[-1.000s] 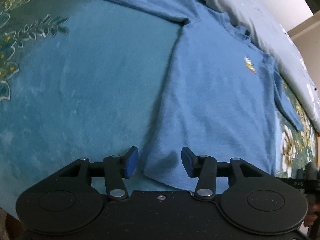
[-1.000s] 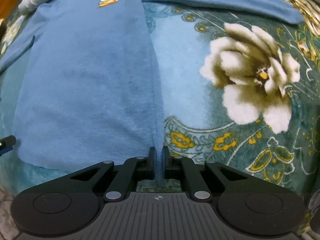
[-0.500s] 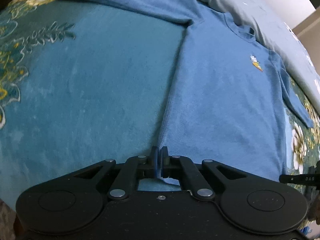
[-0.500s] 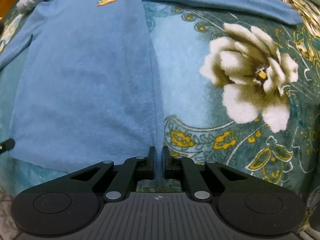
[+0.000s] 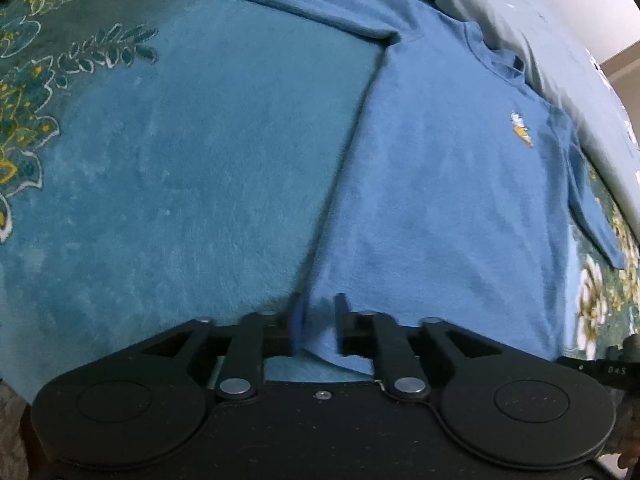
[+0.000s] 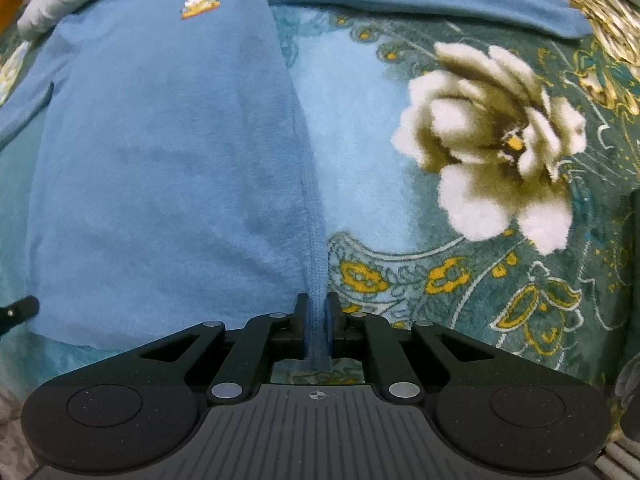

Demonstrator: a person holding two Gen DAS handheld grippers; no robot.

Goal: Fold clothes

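Observation:
A blue long-sleeved shirt (image 5: 440, 184) lies flat on a teal flowered blanket (image 5: 180, 168), with a small yellow and white logo (image 5: 522, 130) on its chest. My left gripper (image 5: 318, 320) sits at the shirt's bottom left hem corner, its jaws slightly apart with the corner cloth between them. My right gripper (image 6: 316, 316) is shut on the bottom right hem corner of the shirt (image 6: 160, 160), along the side seam. Both sleeves spread outward at the far end.
A pale grey pillow or sheet (image 5: 540, 40) lies past the shirt's collar. A big white flower pattern (image 6: 492, 132) on the blanket (image 6: 520, 280) is right of the shirt. The other gripper's tip (image 6: 16, 312) shows at the left edge.
My left gripper closed on the hem corner half a second ago, and its jaws now stand a little apart again. The right gripper stayed shut on its corner.

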